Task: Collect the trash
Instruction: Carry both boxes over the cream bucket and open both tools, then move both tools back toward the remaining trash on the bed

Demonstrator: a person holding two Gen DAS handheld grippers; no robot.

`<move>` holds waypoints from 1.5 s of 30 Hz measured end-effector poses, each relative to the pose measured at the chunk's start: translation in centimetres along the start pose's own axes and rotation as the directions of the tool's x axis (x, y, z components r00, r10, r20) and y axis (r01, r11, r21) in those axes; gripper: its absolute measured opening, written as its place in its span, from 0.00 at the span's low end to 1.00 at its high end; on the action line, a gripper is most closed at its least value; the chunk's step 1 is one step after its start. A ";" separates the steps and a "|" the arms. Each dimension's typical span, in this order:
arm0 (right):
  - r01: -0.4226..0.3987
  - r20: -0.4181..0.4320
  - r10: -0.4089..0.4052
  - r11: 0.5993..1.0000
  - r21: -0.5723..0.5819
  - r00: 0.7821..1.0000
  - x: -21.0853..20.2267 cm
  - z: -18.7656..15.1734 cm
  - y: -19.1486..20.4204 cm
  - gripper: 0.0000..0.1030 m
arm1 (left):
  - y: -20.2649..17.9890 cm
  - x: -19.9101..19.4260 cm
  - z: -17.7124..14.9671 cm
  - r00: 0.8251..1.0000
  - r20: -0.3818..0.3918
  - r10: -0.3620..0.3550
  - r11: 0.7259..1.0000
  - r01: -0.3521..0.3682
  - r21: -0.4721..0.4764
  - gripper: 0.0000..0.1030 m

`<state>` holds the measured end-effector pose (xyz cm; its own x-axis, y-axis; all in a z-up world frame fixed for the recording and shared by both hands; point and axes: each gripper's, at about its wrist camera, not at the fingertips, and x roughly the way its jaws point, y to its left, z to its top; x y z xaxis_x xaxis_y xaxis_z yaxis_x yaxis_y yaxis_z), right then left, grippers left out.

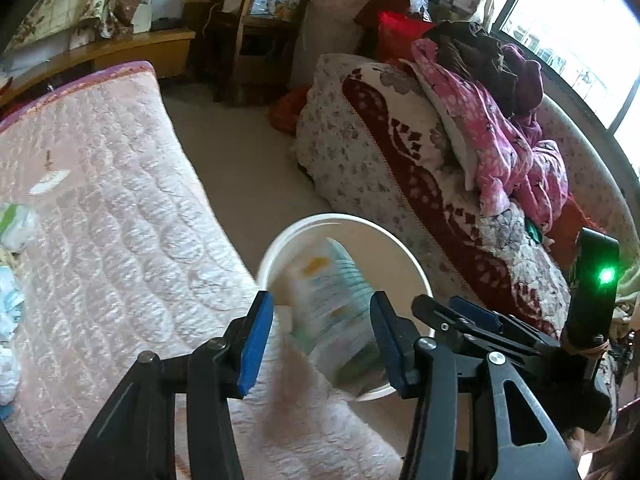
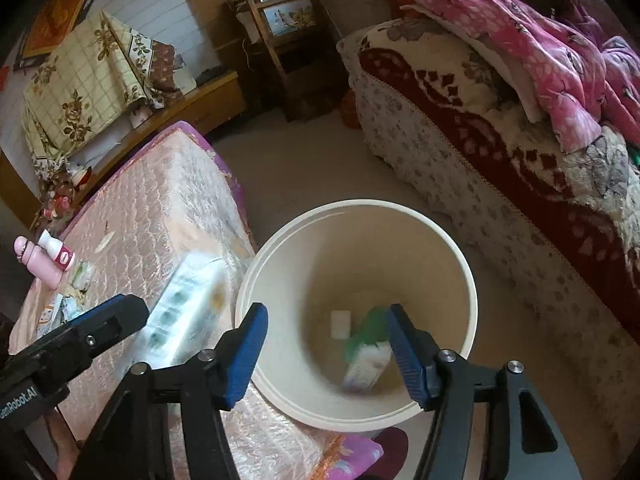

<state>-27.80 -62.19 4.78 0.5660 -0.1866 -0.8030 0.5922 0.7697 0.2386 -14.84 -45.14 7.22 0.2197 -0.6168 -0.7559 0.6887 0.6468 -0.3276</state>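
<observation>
A cream round bin (image 2: 468, 284) stands on the floor beside the pink mattress (image 2: 168, 200). My right gripper (image 2: 326, 352) is open above the bin; a green and white carton (image 2: 366, 364), blurred, lies inside with a small white piece (image 2: 340, 322). My left gripper (image 1: 320, 340) is open over the bin's rim (image 1: 280, 240); a pale blurred pack (image 1: 332, 300) is between and beyond its fingers, not gripped. The same pack (image 2: 184, 312) shows in the right wrist view, beside the left gripper's finger (image 2: 108, 316). Wrappers (image 1: 12, 224) lie on the mattress.
A pink bottle (image 2: 40, 264) and a white bottle (image 2: 58, 250) lie on the mattress's far corner. A bed with a red floral blanket (image 2: 500, 152) and pink clothes (image 2: 560, 60) stands right of the bin. A wooden chair (image 2: 288, 32) is at the back.
</observation>
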 end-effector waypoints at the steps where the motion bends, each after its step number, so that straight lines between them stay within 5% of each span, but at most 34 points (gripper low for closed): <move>1: -0.005 -0.004 0.005 1.000 -0.001 1.000 0.0 -0.1 0.1 0.63 | 0.2 -0.2 -0.1 1.000 0.002 0.006 1.000 -0.006 -0.001 0.50; 11: -0.019 0.001 0.019 0.998 -0.052 1.000 -0.7 -0.8 2.4 0.63 | 1.9 -2.8 -1.1 0.994 0.046 0.098 0.995 -0.099 0.005 0.50; 20: -0.044 0.008 0.045 0.993 -0.110 0.999 -1.7 -2.2 5.9 0.63 | 4.7 -6.8 -2.5 0.968 0.110 0.224 0.974 -0.225 -0.005 0.51; 32: -0.128 0.012 0.133 0.972 -0.196 0.991 -3.2 -4.1 13.2 0.63 | 10.7 -13.8 -5.4 0.906 0.193 0.378 0.925 -0.364 -0.107 0.60; 45: -0.184 0.091 0.231 0.913 -0.364 0.969 -6.7 -6.1 22.9 0.68 | 15.2 -21.0 -7.8 0.854 0.269 0.445 0.893 -0.399 -0.208 0.69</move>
<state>-21.52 -39.60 12.30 0.7376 -0.0586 -0.6727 0.2283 0.9592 0.1668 -14.41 -18.86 13.68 0.6796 -0.3601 -0.6392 0.3834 0.9171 -0.1090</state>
